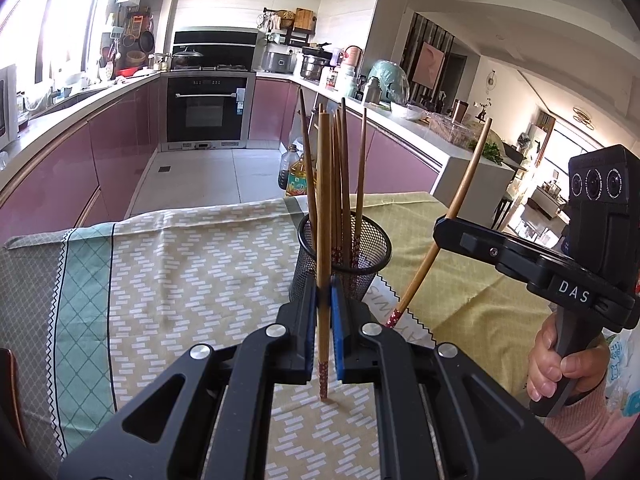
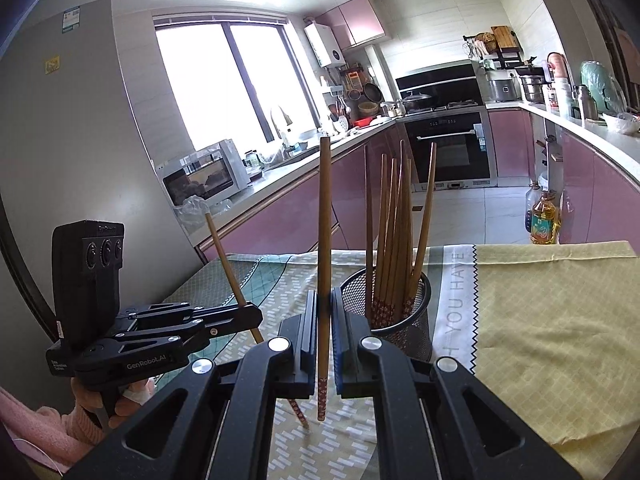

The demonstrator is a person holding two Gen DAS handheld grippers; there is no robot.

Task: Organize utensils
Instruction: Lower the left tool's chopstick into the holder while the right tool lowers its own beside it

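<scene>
left gripper (image 1: pixel 324 300): fingers (image 1: pixel 306 320) clamped on one chopstick (image 1: pixel 324 240), held upright, patterned tip down, hanging just above the cloth (image 1: pixel 180 272).
right gripper (image 2: pixel 325 320): fingers (image 2: pixel 308 332) clamped on a second chopstick (image 2: pixel 325 240), also near upright, patterned end low, tip just over the cloth.
seen from the left side: the right gripper (image 1: pixel 442 232) sits to the right of the holder, its chopstick (image 1: pixel 452 208) leaning, top tilted away to the right; a hand (image 1: pixel 560 364) in a pink sleeve grips its handle.
seen from the right side: the left gripper (image 2: pixel 250 314) is off to the left, its chopstick (image 2: pixel 232 276) slanting, lower tip near the cloth; a hand (image 2: pixel 120 400) holds it from below.
holder (image 1: pixel 342 260): black mesh cup standing on the table just beyond both grippers, between them; neither held chopstick is in it.
chopsticks in holder (image 1: pixel 344 184): a bunch standing upright, patterned ends down, tops fanned out a little.
cloth: covers the table, green diamond border at the left, zigzag dashes in the middle, plain yellow (image 2: pixel 560 320) at the right, with printed letters (image 2: pixel 456 300) beside the holder.
farther off: oil bottles (image 2: pixel 542 220) on the floor past the table edge, pink cabinets, an oven (image 1: pixel 206 108) at the far wall.
</scene>
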